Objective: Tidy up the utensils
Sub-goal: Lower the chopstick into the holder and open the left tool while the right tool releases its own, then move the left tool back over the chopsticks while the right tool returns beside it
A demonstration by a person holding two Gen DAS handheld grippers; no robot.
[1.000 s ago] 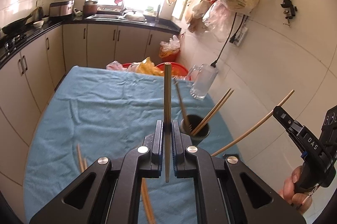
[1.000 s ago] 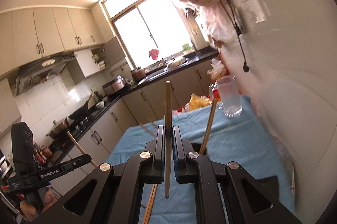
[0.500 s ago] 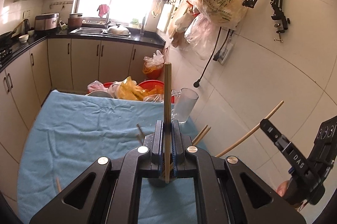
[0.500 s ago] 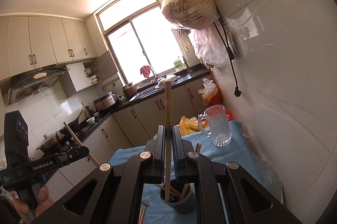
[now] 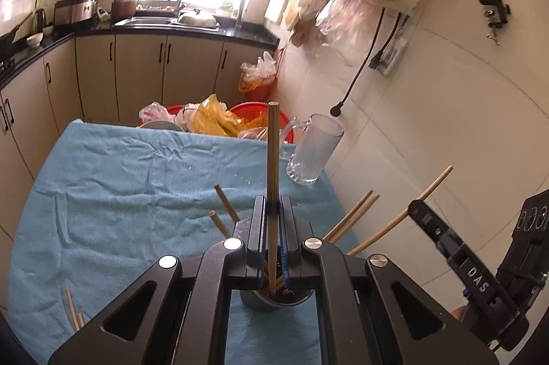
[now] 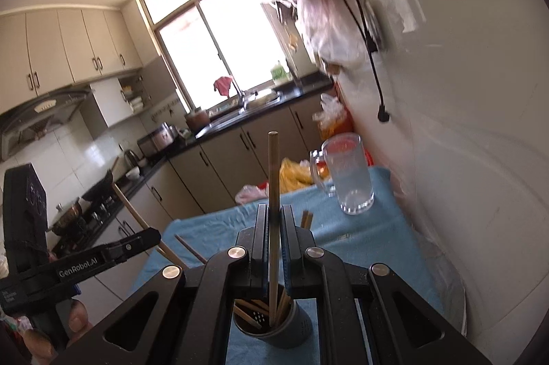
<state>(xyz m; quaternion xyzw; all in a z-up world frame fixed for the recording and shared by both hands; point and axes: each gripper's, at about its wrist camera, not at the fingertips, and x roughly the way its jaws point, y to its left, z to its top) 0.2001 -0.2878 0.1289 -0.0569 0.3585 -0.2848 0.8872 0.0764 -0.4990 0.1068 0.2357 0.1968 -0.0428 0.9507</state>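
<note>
The blue cloth-covered table [image 5: 113,193] fills the lower half of both views. In the left wrist view the left gripper [image 5: 272,220] is seen at lower centre with its fingers fully closed on one upright chopstick [image 5: 273,159], the lower tip hanging over the mouth of the dark utensil holder [image 5: 274,301]. In the right wrist view the right gripper [image 6: 273,227] is likewise closed on a second chopstick [image 6: 273,179], its tip already inside the holder's rim [image 6: 274,323].

The step in hand is judged to be insertion. It is best done one stick at a time, each kept near vertical and lowered well past the rim before release is made — the sticks already inside lean outward and can be knocked.

Containers:
- Glass mug [image 5: 314,152], right of centre at the table's edge — no utensils are seen in it.
- Utensil holder — several chopsticks are held, fanned left and right.

Loose chopsticks [image 5: 73,313] are noted on the cloth at lower left, not yet collected.
</note>
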